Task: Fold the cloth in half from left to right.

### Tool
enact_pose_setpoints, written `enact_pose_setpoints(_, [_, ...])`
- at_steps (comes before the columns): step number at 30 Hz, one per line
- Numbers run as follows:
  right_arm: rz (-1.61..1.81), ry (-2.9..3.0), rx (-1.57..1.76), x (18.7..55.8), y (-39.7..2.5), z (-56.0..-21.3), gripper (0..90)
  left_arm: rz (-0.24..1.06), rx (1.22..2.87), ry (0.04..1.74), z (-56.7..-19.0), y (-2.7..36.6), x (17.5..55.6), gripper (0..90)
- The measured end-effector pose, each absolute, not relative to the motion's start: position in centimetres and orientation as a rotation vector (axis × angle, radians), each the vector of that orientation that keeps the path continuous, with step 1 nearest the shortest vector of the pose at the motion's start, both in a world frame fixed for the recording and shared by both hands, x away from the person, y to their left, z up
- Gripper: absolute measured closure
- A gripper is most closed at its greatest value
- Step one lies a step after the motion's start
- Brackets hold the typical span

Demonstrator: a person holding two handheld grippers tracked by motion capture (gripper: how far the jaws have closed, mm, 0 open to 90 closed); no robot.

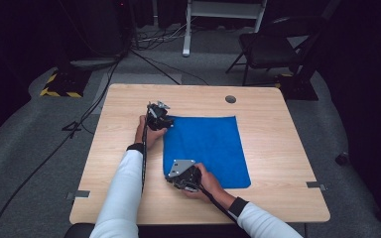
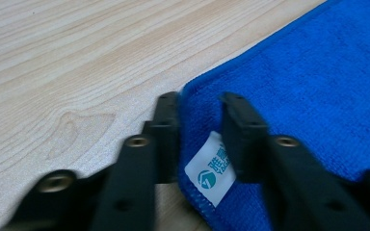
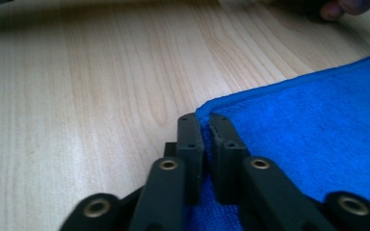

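A blue cloth [image 1: 208,148] lies flat on the wooden table [image 1: 278,148], right of centre. My left gripper [image 1: 166,123] is at the cloth's far left corner. In the left gripper view the left gripper [image 2: 200,103] stands open, its jaws astride the hemmed corner of the cloth [image 2: 327,86] and a white label [image 2: 211,171]. My right gripper [image 1: 170,177] is at the near left corner. Seen in the right gripper view, the right gripper [image 3: 202,120] has its jaws pinched together on the corner of the cloth [image 3: 318,125].
A round cable hole [image 1: 230,99] sits in the table near its far edge. Bare wood runs left of the cloth [image 1: 124,148]. Beyond the table stand a black folding chair [image 1: 273,44] and a white frame [image 1: 223,15], with cables on the floor [image 1: 99,99].
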State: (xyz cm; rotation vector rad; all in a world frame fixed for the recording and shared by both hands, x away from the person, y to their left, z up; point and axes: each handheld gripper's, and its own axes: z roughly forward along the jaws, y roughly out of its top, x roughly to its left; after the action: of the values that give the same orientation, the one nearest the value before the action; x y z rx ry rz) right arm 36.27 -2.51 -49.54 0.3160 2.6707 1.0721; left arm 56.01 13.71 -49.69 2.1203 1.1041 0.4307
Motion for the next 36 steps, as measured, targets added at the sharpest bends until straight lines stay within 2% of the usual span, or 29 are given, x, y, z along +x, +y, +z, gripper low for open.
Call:
enact_pose_setpoints(3, [1.066,2.669,0.325,36.4,-2.6,-49.5,87.4,0.433,2.115,1.081,-49.3,13.8,55.9,86.7])
enact_pose_setpoints(4, [1.069,2.667,0.328,36.4,-2.6,-49.5,87.5,0.441,2.106,1.078,-49.1,13.8,55.8,87.2])
enact_pose_setpoints(27, [1.151,2.628,0.313,36.2,-2.2,-47.2,88.1,0.46,2.094,1.062,-46.5,16.9,54.6,87.6])
enact_pose_setpoints(36, [1.174,2.584,0.331,36.8,-4.5,-45.1,88.1,0.477,2.065,1.021,-45.0,16.2,54.4,87.6])
